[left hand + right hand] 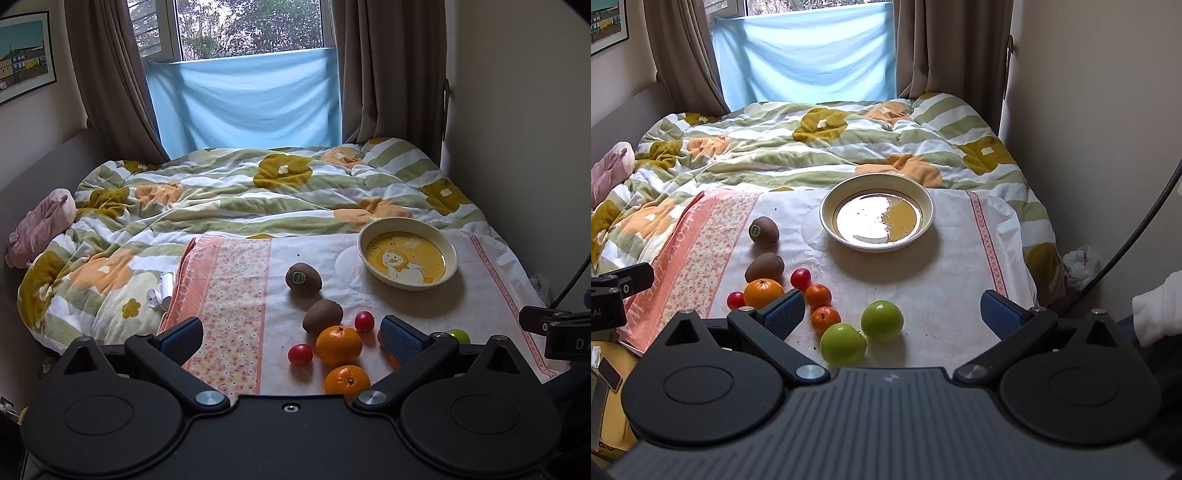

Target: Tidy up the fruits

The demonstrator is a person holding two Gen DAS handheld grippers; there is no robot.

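Right wrist view: right gripper (899, 314) low over near edge of cloth (960, 266) spread on bed, jaws wide apart, nothing between them but two green apples (882, 320) lying touching each other. Bowl (925, 206) beyond, near centre of cloth, well apart from fruit; glare on its inside. Left of apples: two small mandarins (818, 295), two cherry tomatoes (800, 278), large orange (763, 293), two kiwis (764, 230), far one with sticker. Left finger (785, 317) partly covering large orange and nearer mandarin. Rumpled flowered duvet (812, 147) behind, curtains (679, 55) and blue sheet (812, 51) at window. White sleeve (1156, 317) at right edge, cut off.

Left wrist view: left gripper (291, 338) likewise spread open, holding nothing, over fruit cluster. Right finger (402, 339) hiding most of a small orange fruit; only a sliver of one green apple (460, 335) visible past it. Pink bundle (40, 229) at left of bed, nature unclear. Small white items (160, 291) beside cloth, too small to identify.
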